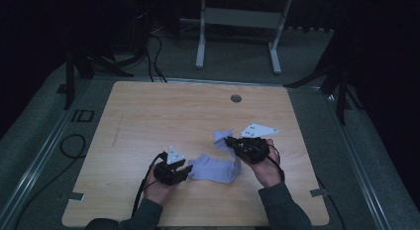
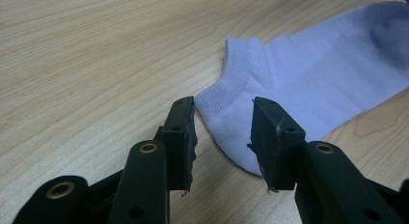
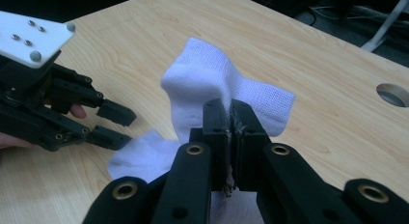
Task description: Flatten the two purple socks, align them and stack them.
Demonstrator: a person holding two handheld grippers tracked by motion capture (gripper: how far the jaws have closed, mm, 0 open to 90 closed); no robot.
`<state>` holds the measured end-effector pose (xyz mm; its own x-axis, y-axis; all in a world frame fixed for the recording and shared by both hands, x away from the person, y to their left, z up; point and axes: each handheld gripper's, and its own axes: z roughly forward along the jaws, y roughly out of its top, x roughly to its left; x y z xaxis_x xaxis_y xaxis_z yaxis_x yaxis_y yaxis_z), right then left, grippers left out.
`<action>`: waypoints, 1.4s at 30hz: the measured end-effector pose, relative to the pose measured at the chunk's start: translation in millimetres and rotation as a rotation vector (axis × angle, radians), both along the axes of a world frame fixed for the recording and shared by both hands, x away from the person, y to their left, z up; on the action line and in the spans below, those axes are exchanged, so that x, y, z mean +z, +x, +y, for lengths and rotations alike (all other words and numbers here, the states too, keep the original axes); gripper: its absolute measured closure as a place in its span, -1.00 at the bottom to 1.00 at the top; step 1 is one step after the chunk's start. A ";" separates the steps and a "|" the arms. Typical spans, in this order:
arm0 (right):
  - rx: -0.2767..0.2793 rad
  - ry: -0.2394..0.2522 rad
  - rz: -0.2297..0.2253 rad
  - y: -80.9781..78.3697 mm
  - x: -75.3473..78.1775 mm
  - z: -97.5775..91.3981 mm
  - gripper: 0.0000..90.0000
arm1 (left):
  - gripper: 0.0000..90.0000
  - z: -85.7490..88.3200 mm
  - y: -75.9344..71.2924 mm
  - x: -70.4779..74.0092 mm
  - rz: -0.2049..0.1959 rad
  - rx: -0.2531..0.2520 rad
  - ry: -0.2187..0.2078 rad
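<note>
A pale lilac sock point(image 1: 216, 169) lies across the wooden table point(image 1: 148, 121) between my two grippers. My right gripper point(image 1: 229, 140) is shut on the sock's far end point(image 3: 212, 84) and holds that end raised off the wood, its jaws point(image 3: 230, 110) pressed together on the fabric. My left gripper point(image 1: 187, 171) is at the sock's near end. In the left gripper view the ribbed cuff point(image 2: 231, 84) lies flat just past my open left gripper point(image 2: 224, 132), with the sock's edge between the fingers but not pinched. The left gripper point(image 3: 113, 125) also appears in the right gripper view, open.
A round cable hole point(image 1: 236, 98) sits in the table's far middle. Behind the table stands a metal desk frame point(image 1: 237, 22), and cables point(image 1: 154, 56) run over the floor. Tape marks point(image 1: 74, 196) lie near the front corners.
</note>
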<state>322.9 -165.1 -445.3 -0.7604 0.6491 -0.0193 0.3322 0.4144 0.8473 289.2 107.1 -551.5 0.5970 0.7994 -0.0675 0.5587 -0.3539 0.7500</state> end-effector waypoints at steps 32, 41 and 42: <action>0.005 -0.040 0.056 0.5 -38.4 12.7 0.92 | 0.39 -9.8 -1.2 -5.1 0.013 -0.038 0.026; 0.031 -0.060 0.076 0.0 -48.1 21.3 0.92 | 0.40 -14.2 -1.3 -7.6 0.014 -0.057 0.063; 0.036 -0.060 0.079 -0.1 -49.2 22.2 0.92 | 0.41 -14.8 -1.3 -8.0 0.014 -0.058 0.066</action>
